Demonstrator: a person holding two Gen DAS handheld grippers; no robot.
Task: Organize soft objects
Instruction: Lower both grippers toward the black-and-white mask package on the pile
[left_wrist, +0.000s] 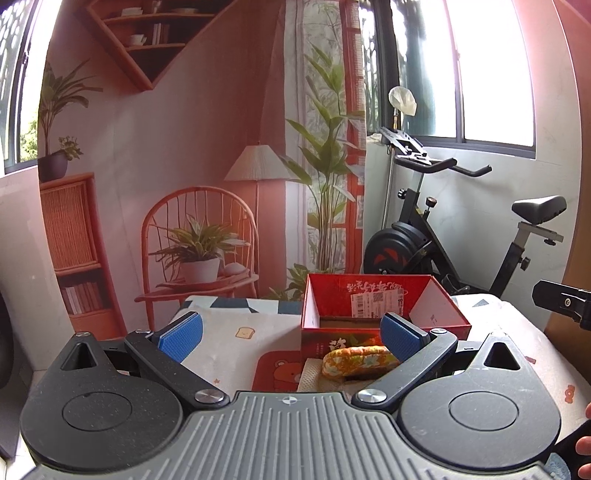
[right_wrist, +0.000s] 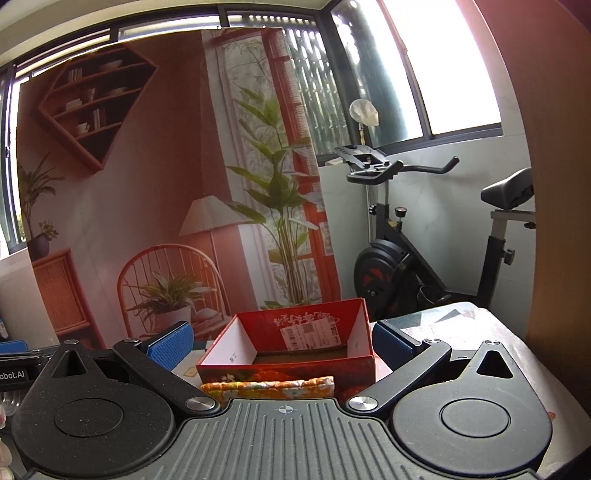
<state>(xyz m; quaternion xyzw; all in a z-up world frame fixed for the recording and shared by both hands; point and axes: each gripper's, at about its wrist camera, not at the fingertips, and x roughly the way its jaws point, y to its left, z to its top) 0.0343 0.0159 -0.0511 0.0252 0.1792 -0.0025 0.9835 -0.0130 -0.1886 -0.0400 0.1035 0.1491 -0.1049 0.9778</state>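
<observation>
Left claw spread wide, empty, w/ orange-yellow floral quilted fabric pad lying just inside its right blue pad, on the patterned-cloth table. Open red cardboard box sits right behind the pad. Right claw also spread, empty; same pad near its base, box ahead btwn fingers.

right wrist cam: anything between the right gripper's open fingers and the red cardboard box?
Only the orange floral fabric pad, lying against the open red cardboard box's near wall, in front of the right gripper. The right wrist view shows this.

left gripper fingers spread wide, right gripper likewise
</observation>
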